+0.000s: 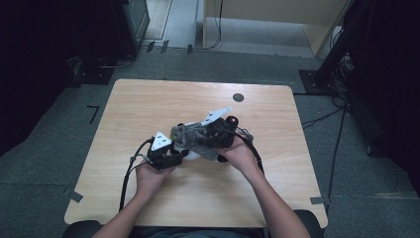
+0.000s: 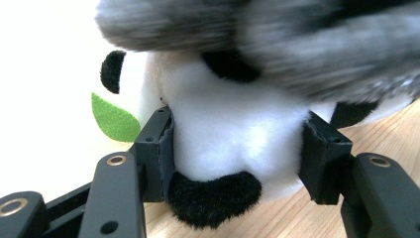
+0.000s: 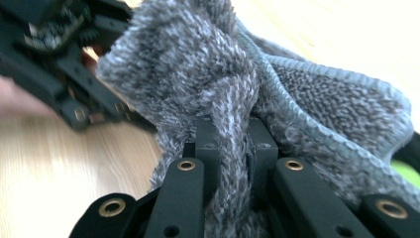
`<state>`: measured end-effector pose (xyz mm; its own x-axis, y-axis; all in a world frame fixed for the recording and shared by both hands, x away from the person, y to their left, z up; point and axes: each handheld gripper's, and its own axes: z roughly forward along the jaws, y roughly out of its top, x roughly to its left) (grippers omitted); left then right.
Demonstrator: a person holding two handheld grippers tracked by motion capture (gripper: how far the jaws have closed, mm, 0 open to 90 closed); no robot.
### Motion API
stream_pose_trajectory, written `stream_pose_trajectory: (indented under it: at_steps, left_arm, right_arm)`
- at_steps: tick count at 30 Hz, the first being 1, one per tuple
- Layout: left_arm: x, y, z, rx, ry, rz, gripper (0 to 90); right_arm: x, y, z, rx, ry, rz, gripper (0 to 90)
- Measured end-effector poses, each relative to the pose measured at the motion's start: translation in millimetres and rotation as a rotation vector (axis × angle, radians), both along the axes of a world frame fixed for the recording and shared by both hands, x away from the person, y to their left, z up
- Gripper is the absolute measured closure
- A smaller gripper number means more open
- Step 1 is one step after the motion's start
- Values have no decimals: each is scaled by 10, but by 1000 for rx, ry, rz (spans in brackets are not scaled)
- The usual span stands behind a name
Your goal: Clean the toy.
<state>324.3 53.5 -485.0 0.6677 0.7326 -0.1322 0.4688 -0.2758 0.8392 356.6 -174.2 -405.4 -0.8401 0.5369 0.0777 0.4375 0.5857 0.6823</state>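
1. The left hand (image 1: 148, 177) is seen at the near centre of the wooden table (image 1: 277, 198) in the high view, forearm coming in from the bottom edge. It holds the left gripper (image 1: 176, 153) pointed to the right and slightly away.
2. The right hand (image 1: 241, 154) is placed just to the right of the left one. The right gripper (image 1: 210, 135) is held a little higher and is aimed leftward, towards the other gripper.
3. In the left gripper view, the left gripper (image 2: 237, 148) is clamped on the panda plush (image 2: 233, 134): a pad is pressed into the white fur on each side, above a black patch.
4. In the right gripper view, the right gripper (image 3: 233, 144) is closed tight on a fold of the grey knitted cloth (image 3: 208, 74), pinched between the two pads.
5. The panda plush is located near the middle of the table, resting on the wood, between the two grippers. The cloth is draped over its top.
6. A green leaf-shaped piece (image 2: 114, 120) is seen beside the plush at its left in the left gripper view; its attachment cannot be told.
7. Count: one plush, one grey cloth, one green piece, two grippers, two hands. One dark round mark (image 1: 238, 97) is noted at the far side of the tabletop.
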Motion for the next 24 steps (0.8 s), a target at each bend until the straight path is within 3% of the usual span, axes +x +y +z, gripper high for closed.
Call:
stream_pose_trajectory:
  at_steps: [8, 12, 16, 24]
  left_arm:
    - [34, 9, 18, -1, 13, -14, 411]
    - [38, 5, 25, 3, 10, -22, 410]
    - [68, 16, 29, -13, 17, -30, 405]
    - [69, 12, 26, -3, 16, -38, 393]
  right_arm:
    - [25, -448, 48, 50, 8, -84, 817]
    - [35, -570, 17, 92, 23, -94, 818]
    - [33, -609, 37, 96, -22, -114, 816]
    - [7, -779, 221, 182, -89, -171, 807]
